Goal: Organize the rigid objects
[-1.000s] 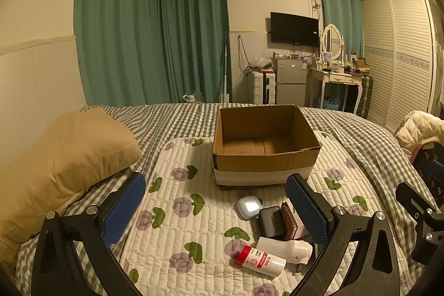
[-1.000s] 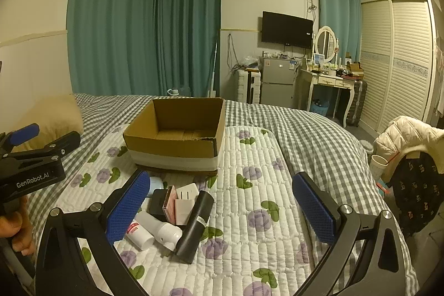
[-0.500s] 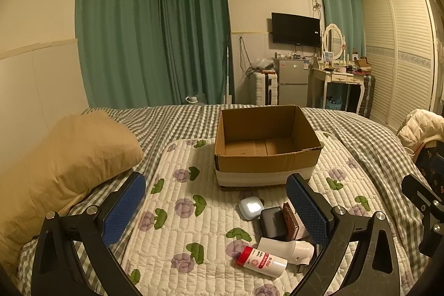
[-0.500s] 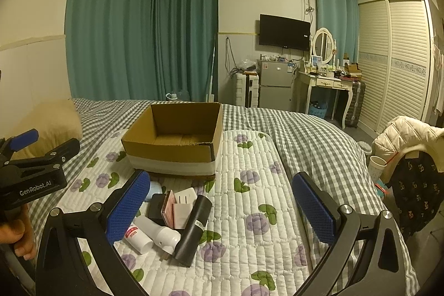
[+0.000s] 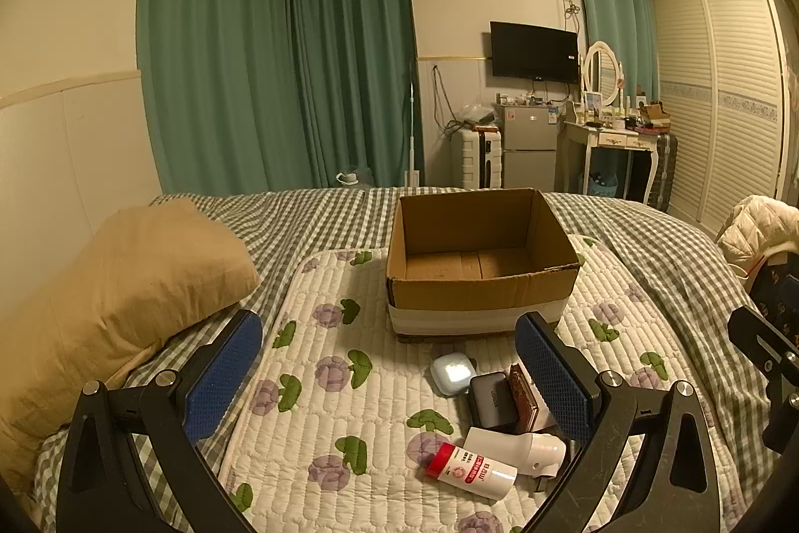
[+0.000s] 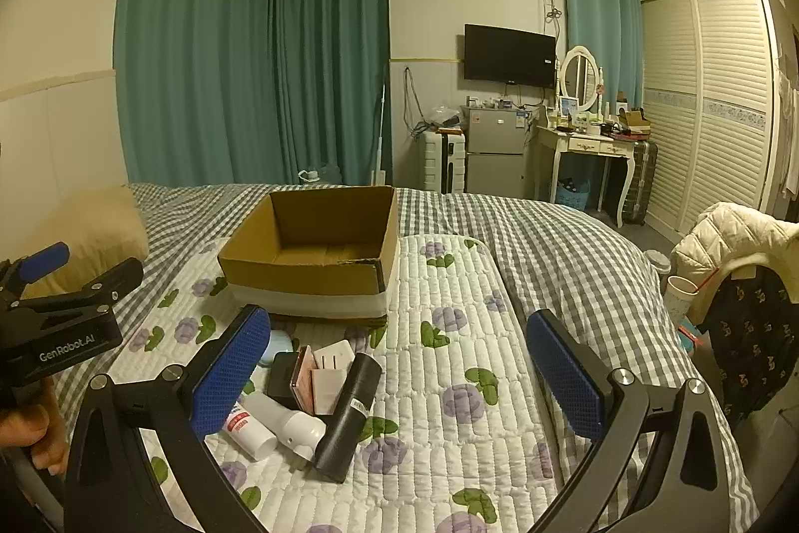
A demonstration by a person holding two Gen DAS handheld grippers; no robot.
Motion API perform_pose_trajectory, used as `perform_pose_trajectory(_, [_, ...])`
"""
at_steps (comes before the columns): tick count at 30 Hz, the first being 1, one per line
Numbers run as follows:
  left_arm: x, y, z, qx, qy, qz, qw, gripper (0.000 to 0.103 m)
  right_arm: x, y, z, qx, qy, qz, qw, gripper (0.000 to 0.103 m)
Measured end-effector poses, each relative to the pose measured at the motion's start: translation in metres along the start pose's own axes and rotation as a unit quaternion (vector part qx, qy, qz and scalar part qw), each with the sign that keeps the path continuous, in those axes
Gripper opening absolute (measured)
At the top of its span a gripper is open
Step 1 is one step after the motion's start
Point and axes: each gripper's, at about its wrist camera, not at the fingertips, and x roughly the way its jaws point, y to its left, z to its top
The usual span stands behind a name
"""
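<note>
In the left wrist view, the left gripper (image 5: 389,378) hangs above the quilted mat (image 5: 319,433) on the bed, its blue pads spread wide with nothing between them. The empty cardboard box (image 5: 479,298) sits straight ahead, and the things to be sorted lie in a cluster just in front of it, low and toward the right finger: a pale earbud case (image 5: 452,374), a dark charger block (image 5: 492,398), a brown-edged flat item (image 5: 524,393), a white bottle (image 5: 519,448) and a red-capped tube (image 5: 472,470), whose long axis runs across the view, cap to the left. The right finger covers part of the cluster, so what lies behind it cannot be made out; a sliver of the other tool shows at the right edge. In the right wrist view, the right gripper (image 6: 399,373) is likewise spread and empty, with the same cluster down by its left finger. A black cylinder (image 6: 349,413) lies nearest, its long axis running toward the box (image 6: 309,278), beside a white plug adapter (image 6: 332,370). The earbud case and tube are partly hidden behind the finger. At the far left, a hand (image 6: 30,433) grips the left tool. Either gripper looks about equally placed to reach down first; the cylinder seems the right one's easiest pick.
</note>
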Motion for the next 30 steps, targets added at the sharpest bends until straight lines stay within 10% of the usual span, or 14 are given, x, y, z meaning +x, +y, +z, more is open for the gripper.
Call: perform_pose_trajectory(30, [0.0009, -0.0014, -0.0041, -0.002, 0.003, 0.004, 1.0, 0.103, -0.001, -0.0015, 0.0001, -0.003, -0.008, 0.006, 1.0, 0.103])
